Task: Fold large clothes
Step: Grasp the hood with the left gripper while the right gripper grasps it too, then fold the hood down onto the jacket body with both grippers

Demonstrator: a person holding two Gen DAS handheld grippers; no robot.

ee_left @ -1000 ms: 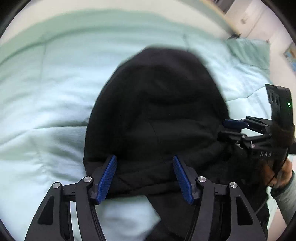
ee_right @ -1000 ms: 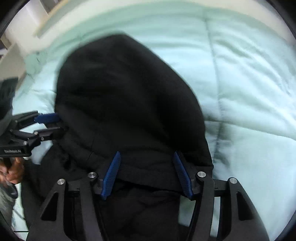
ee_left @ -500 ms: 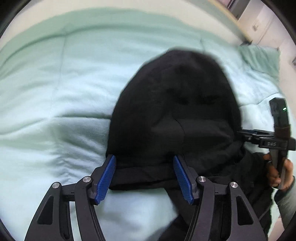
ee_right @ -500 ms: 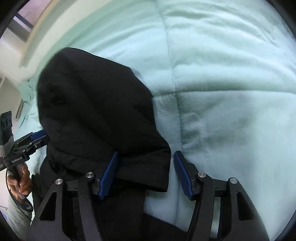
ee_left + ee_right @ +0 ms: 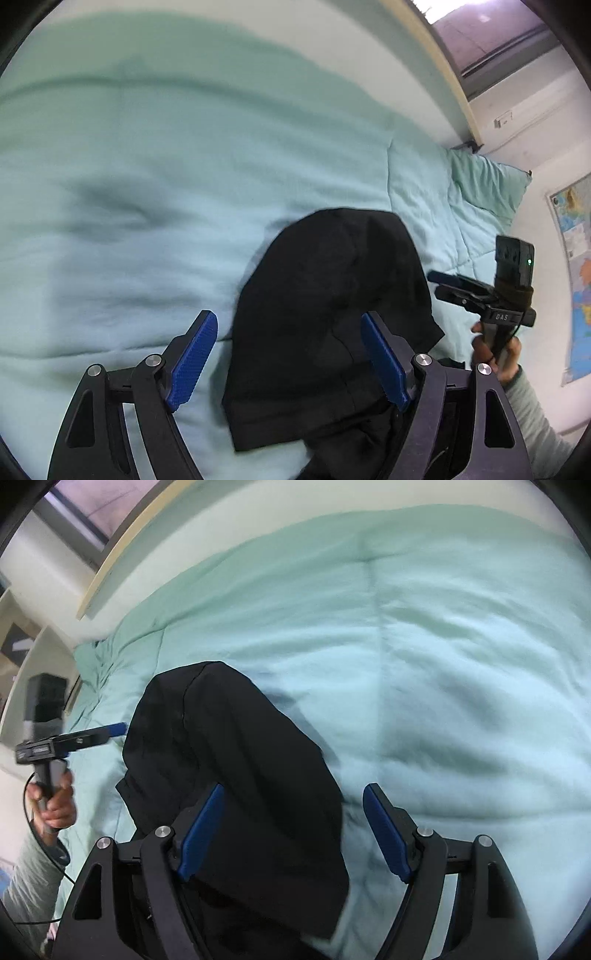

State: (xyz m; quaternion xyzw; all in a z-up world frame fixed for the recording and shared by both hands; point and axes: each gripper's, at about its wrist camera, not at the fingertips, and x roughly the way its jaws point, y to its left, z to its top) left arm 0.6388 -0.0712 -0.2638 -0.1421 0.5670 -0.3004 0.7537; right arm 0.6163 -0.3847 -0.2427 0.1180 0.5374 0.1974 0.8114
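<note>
A black garment (image 5: pixel 332 314) lies folded in a rounded heap on the mint green duvet (image 5: pixel 147 221). My left gripper (image 5: pixel 290 363) hovers over its near left edge, jaws opening. The left pad stands clear of the cloth and the right pad hangs above it without pressing. In the right wrist view the black garment (image 5: pixel 240 757) fills the lower left. My right gripper (image 5: pixel 293 834) is over its near right edge, jaws opening, and the right pad is off the cloth. Each gripper shows in the other's view: right gripper (image 5: pixel 439 284), left gripper (image 5: pixel 110 734).
The duvet (image 5: pixel 461 664) spreads wide around the garment, with a pillow (image 5: pixel 487 184) at the head end. A pale wall and window ledge (image 5: pixel 110 576) run along the far side. A map (image 5: pixel 576 280) hangs on the wall. A hand (image 5: pixel 495 347) and a grey-green sleeve hold the right gripper.
Both grippers held the garment's near hem between their pads and have let go, their jaws now wider. Both views have swung outward, so the garment lies off-centre and the grippers farther apart.
</note>
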